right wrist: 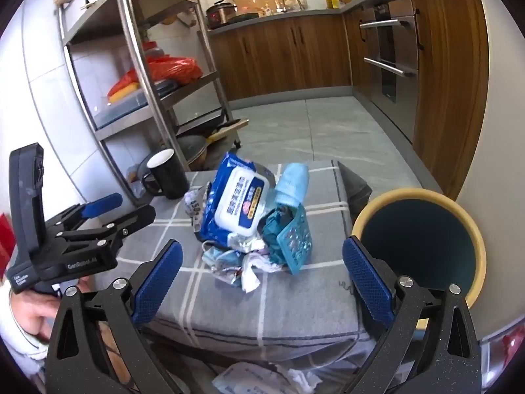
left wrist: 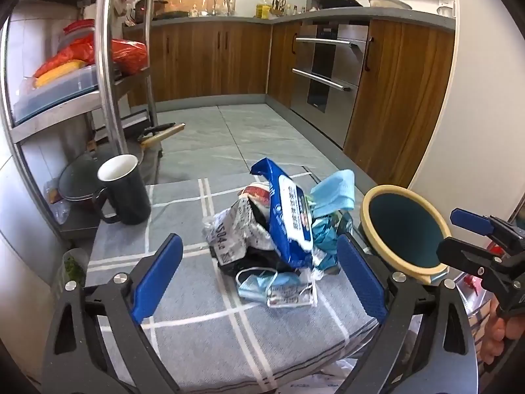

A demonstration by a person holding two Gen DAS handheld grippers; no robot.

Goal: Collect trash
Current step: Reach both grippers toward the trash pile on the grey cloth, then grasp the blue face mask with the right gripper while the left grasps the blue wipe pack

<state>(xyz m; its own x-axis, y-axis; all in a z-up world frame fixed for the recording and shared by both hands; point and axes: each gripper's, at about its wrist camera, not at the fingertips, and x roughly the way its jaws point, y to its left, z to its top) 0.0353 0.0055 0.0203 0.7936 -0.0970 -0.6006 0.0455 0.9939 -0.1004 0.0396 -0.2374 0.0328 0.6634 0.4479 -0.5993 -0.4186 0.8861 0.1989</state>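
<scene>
A pile of trash [left wrist: 279,236] lies on a grey checked cloth [left wrist: 203,321]: a blue wet-wipe pack [left wrist: 288,216], blue face masks [left wrist: 262,284], crumpled wrappers and a teal packet [right wrist: 293,243]. The pile also shows in the right wrist view [right wrist: 249,223]. A round bin [left wrist: 405,229] with a cream rim and dark teal inside stands right of the pile, also in the right wrist view [right wrist: 420,243]. My left gripper [left wrist: 259,275] is open, just short of the pile. My right gripper [right wrist: 262,282] is open and empty, near the pile's front.
A black mug [left wrist: 124,193] with white inside stands at the cloth's far left corner. A steel shelf rack [left wrist: 108,65] with bags and pots is at the left. Wooden kitchen cabinets [left wrist: 210,62] and an oven stand beyond the tiled floor. More crumpled paper [right wrist: 262,377] lies below the cloth's front edge.
</scene>
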